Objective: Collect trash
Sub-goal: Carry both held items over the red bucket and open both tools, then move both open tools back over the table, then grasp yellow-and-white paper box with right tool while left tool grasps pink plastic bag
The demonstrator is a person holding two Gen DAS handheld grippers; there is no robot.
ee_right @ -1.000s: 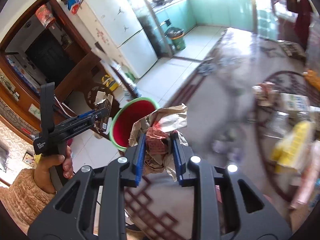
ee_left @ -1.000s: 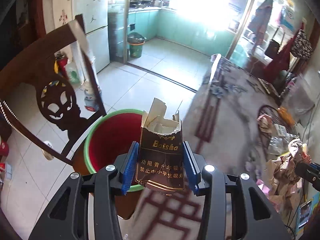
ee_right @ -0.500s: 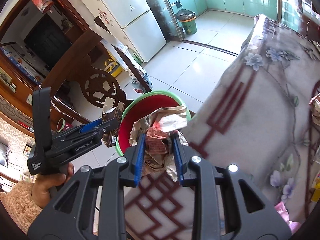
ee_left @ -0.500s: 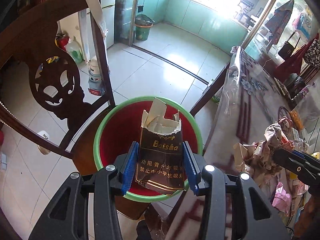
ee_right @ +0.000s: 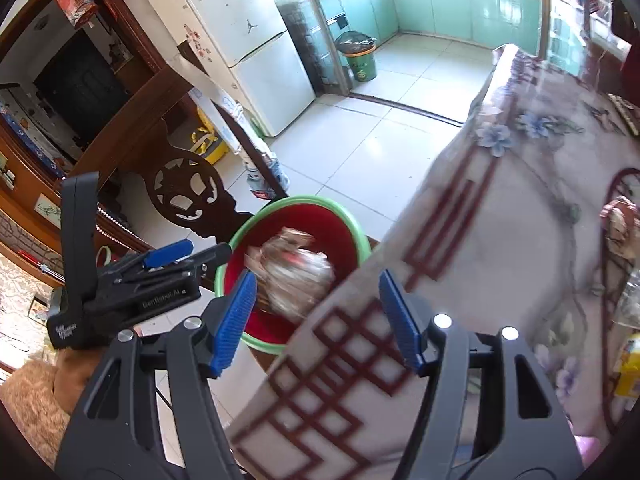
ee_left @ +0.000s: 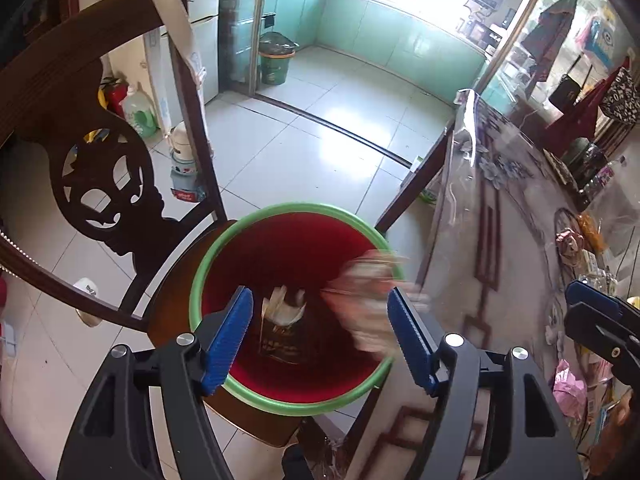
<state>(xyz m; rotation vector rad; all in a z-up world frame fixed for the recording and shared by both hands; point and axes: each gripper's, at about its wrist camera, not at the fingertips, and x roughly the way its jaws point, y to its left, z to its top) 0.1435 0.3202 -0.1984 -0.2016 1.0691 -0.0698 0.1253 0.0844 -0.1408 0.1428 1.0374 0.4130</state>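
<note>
- Over the red bin [ee_left: 296,384] beside the table [ee_right: 500,248]: left gripper [ee_left: 320,338] and right gripper [ee_right: 316,316] jaws have just opened, nothing between them.
- Cigarette pack [ee_left: 282,330] inside the bin; crumpled paper [ee_right: 298,276] blurred, falling in.
- Hold both above the rim until the trash settles.

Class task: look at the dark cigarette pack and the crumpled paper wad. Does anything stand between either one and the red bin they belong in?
Nothing visible does. The cigarette pack is inside the red bin, and the blurred paper wad is over its open mouth.
</note>
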